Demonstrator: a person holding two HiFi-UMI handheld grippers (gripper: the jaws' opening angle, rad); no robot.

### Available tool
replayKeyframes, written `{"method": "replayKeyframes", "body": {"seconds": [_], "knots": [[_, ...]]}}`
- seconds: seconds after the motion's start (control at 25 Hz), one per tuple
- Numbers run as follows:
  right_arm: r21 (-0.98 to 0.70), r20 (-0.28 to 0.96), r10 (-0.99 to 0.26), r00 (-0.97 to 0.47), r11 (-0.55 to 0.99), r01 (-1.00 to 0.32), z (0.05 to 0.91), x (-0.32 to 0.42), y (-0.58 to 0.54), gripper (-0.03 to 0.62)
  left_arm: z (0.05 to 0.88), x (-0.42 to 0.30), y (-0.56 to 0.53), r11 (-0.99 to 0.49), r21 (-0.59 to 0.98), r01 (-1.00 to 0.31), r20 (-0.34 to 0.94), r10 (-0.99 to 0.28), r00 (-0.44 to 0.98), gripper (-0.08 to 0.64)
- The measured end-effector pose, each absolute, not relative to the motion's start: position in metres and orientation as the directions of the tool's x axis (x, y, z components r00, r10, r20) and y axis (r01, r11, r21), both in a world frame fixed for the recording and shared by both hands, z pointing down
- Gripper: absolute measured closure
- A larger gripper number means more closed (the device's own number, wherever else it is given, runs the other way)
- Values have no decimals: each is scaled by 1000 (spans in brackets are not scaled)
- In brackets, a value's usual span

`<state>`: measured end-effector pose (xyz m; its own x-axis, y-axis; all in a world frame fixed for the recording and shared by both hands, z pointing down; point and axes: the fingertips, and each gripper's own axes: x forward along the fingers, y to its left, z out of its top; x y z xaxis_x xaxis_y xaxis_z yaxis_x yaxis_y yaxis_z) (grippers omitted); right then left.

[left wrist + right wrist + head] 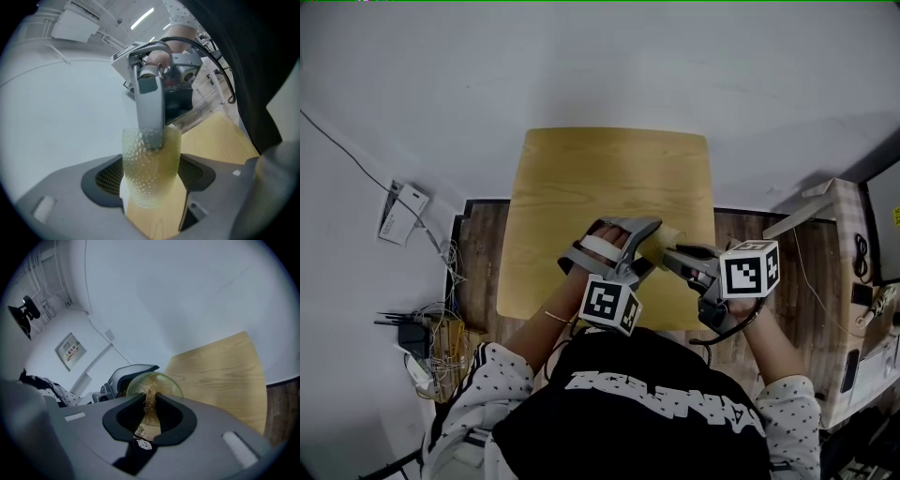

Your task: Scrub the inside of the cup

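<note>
A translucent yellow-green cup (pixel 151 168) with a dimpled wall lies sideways between the jaws of my left gripper (pixel 151 190), which is shut on it. In the head view the cup (pixel 668 237) hangs over the near part of the wooden table (pixel 609 187), with its mouth toward my right gripper (pixel 677 255). My right gripper (pixel 149 412) is shut on a tan fibrous scrubber (pixel 150 399), whose tuft reaches into the cup's mouth (pixel 161 382). From the left gripper view, a grey finger of the right gripper (pixel 150 105) pokes into the cup's rim.
The small table stands against a white wall, with dark wooden floor (pixel 478 253) on both sides. A power strip and tangled cables (pixel 431 337) lie on the floor at the left. A light wooden cabinet (pixel 844 309) stands at the right.
</note>
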<state>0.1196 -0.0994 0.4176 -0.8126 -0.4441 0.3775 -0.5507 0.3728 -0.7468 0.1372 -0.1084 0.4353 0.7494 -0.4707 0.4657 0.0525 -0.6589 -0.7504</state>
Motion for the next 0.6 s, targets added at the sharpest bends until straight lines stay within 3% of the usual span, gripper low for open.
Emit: {"method": "replayKeyframes", "body": {"seconds": [0.6], "knots": [[-669,399,-523,-753,396,-629,402,133,-99,514,439,131,-128,-797,-586,-146,382,-431,818,201]]}}
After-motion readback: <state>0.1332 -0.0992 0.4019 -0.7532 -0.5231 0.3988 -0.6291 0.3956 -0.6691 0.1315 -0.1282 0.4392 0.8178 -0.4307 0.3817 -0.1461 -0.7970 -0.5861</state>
